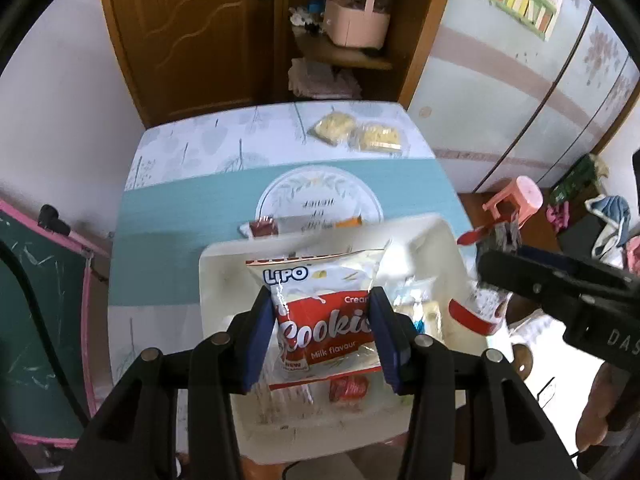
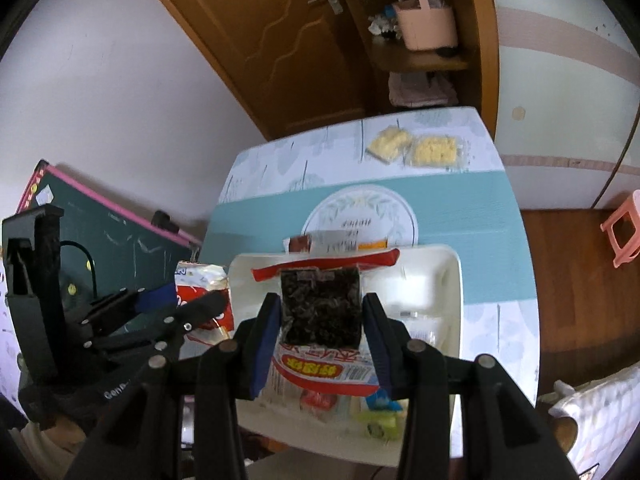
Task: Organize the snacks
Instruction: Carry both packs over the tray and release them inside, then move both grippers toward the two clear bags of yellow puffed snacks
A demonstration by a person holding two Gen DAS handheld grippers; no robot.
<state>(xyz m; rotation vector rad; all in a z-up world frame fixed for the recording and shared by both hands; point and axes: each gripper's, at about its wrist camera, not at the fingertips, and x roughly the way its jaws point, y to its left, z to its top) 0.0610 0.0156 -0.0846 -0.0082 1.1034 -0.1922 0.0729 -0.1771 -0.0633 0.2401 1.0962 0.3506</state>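
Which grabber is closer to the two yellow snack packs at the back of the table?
Neither clearly. The yellow packs lie far across the table. The left gripper holds the cookie bag and the right gripper holds a seaweed pack, both over the near tray.

Patterned table (image 1: pixel 168 216), white tray (image 1: pixel 224 264), two yellow snack packs (image 1: pixel 360 134), small packets (image 1: pixel 262 227)

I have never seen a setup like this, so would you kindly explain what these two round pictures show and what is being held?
No robot here: a person holds a pair of hand tongs in each hand, each with a fisheye camera looking along its fingers. The left view shows the left tongs gripping a Lipo cookie packet; the right view shows the right tongs gripping a red packet with dark contents. Both hang over a white tray already holding snacks, on a table with a teal patterned cloth. Two yellow wrapped snacks lie at its far end.
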